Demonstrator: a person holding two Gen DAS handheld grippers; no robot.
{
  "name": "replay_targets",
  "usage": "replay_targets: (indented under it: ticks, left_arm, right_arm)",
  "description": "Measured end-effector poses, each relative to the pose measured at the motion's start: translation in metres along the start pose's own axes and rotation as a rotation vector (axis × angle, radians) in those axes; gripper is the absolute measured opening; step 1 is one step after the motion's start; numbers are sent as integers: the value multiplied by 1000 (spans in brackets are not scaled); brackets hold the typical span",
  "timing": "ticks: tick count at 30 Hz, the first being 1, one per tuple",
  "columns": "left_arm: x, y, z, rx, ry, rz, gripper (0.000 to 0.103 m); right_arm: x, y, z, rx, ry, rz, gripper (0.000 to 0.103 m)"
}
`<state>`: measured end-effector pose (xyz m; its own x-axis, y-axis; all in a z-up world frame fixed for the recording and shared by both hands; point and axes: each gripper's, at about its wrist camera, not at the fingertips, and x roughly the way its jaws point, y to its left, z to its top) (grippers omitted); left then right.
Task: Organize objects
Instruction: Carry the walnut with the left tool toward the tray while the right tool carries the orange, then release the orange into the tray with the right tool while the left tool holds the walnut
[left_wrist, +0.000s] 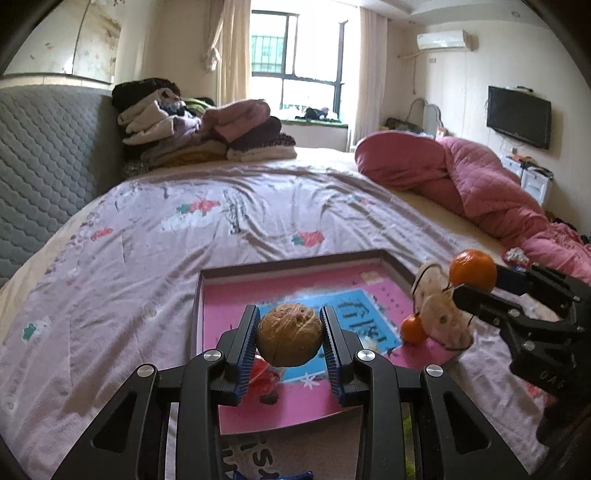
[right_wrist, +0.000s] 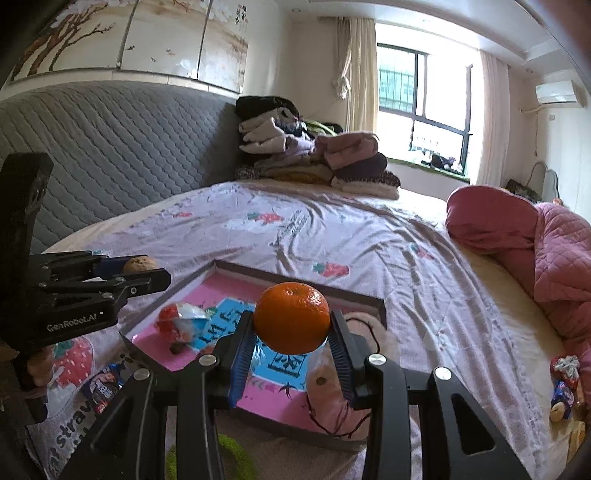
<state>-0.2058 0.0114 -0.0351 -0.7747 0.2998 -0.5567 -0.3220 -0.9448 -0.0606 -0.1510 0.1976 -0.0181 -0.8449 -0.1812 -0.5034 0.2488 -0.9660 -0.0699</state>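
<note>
My left gripper (left_wrist: 289, 334) is shut on a brown walnut (left_wrist: 289, 334), held above the near part of a shallow pink-lined tray (left_wrist: 397, 266) on the bed. My right gripper (right_wrist: 291, 325) is shut on an orange (right_wrist: 291, 317), also over the tray (right_wrist: 380, 306). In the left wrist view the right gripper (left_wrist: 476, 284) shows at the right with the orange (left_wrist: 472, 269). In the right wrist view the left gripper (right_wrist: 147, 271) shows at the left with the walnut (right_wrist: 138, 265). A red and white snack packet (right_wrist: 181, 321) lies in the tray.
A small orange (left_wrist: 413, 328) and a beige drawstring pouch (left_wrist: 441, 314) sit at the tray's right edge. Wrapped snacks (right_wrist: 563, 384) lie at the right, another packet (right_wrist: 105, 384) at the left. Folded clothes (left_wrist: 199, 125) and a pink quilt (left_wrist: 480, 184) lie farther back.
</note>
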Motion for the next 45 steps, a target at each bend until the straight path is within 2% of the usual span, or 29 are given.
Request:
replay_targets:
  ticks: [16, 45]
  left_arm:
    - [35, -11, -29, 41, 109, 4, 34]
    - [55, -9, -41, 43, 192, -13, 34]
  right_arm:
    - [28, 4, -24, 11, 121, 20, 40]
    - [56, 4, -41, 18, 226, 33, 40]
